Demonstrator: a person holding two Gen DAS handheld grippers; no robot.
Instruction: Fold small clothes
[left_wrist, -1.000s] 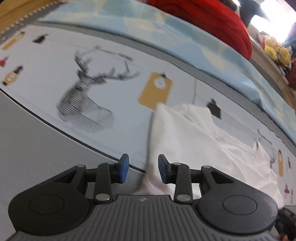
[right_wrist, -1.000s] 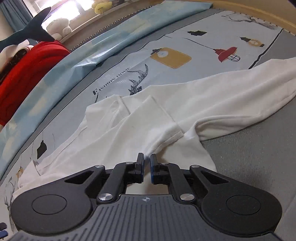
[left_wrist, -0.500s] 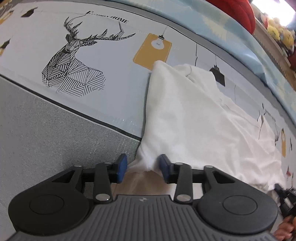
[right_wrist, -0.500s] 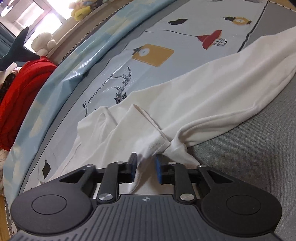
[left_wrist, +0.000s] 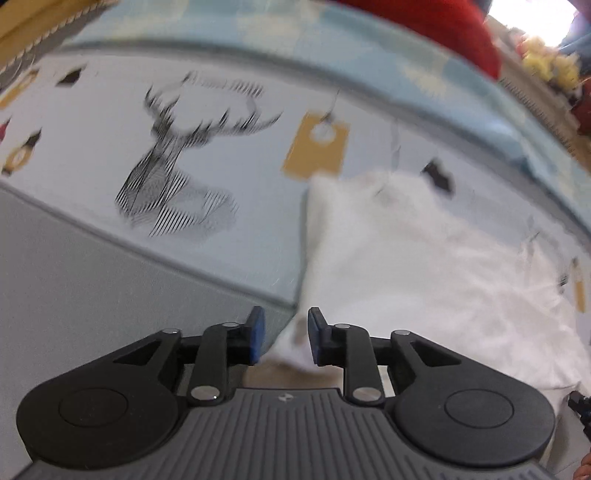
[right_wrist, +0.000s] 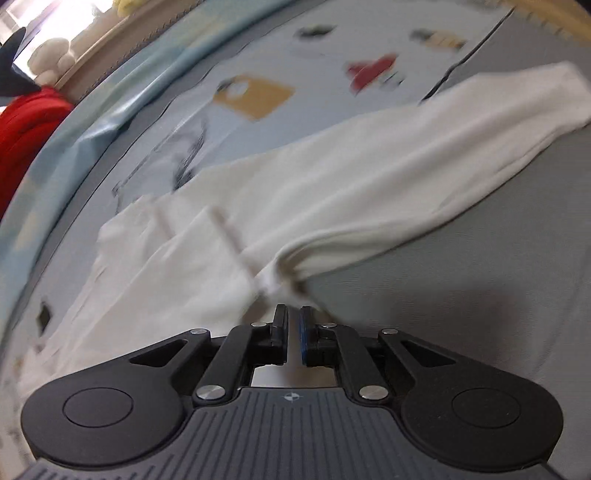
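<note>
A white long-sleeved garment (left_wrist: 424, 266) lies on a printed bed sheet. In the left wrist view my left gripper (left_wrist: 282, 339) is open, its blue-padded jaws on either side of the garment's near corner, which sits between them. In the right wrist view my right gripper (right_wrist: 293, 334) is shut on a bunched fold of the same white garment (right_wrist: 332, 192) near the armpit. One long sleeve (right_wrist: 480, 122) stretches away to the right. Both views are blurred by motion.
The sheet has a deer print (left_wrist: 177, 173) and a yellow tag print (left_wrist: 317, 147). A grey sheet border (left_wrist: 74, 280) lies to the near left. A light blue blanket (left_wrist: 406, 62), red bedding (right_wrist: 26, 122) and plush toys (left_wrist: 546, 62) lie at the far side.
My right gripper has closed on the bunched fold, after opening half a second ago. My left gripper stays open around the garment corner; the view has tilted up and away.
</note>
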